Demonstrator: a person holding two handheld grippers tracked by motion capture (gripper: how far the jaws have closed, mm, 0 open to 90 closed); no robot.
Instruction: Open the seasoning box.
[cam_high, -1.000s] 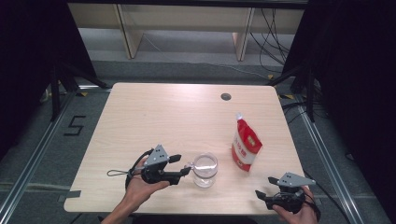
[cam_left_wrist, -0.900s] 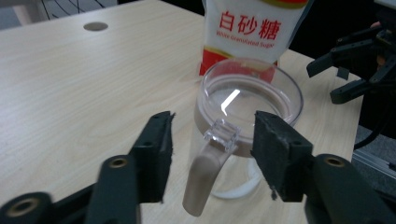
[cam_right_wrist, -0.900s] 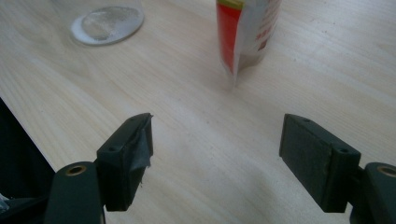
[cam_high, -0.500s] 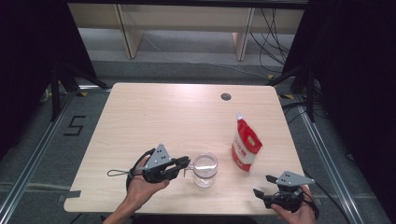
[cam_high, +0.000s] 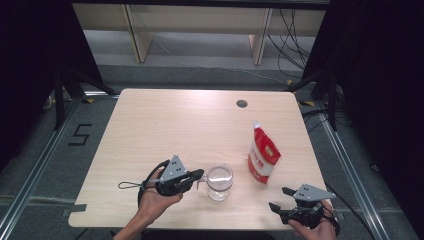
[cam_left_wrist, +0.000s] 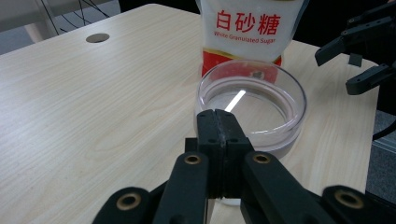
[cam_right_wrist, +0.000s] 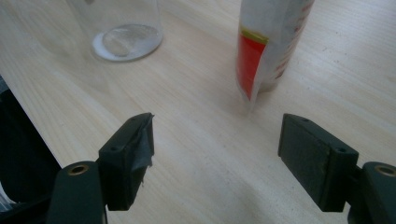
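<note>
A clear glass cup (cam_high: 220, 181) stands near the table's front edge, with a red and white sugar bag (cam_high: 263, 155) upright to its right. My left gripper (cam_high: 200, 176) lies at the cup's left side and its jaws have just been closing. In the left gripper view my left gripper (cam_left_wrist: 217, 116) shows its pads pressed together at the near rim of the cup (cam_left_wrist: 252, 100), on the small clear handle there. The bag (cam_left_wrist: 245, 28) rises behind. My right gripper (cam_high: 280, 198) rests open at the front right corner. My right gripper (cam_right_wrist: 215, 140) is empty, facing the bag (cam_right_wrist: 266, 42) and the cup (cam_right_wrist: 126, 28).
The wooden table (cam_high: 175, 125) has a round cable hole (cam_high: 242, 104) at its far right. Dark curtains flank both sides, and shelving legs and cables lie on the floor beyond. The right gripper (cam_left_wrist: 336, 72) appears past the cup in the left gripper view.
My left gripper's jaws have gone from open to shut at the cup's handle. Both hands have stayed where they were.
</note>
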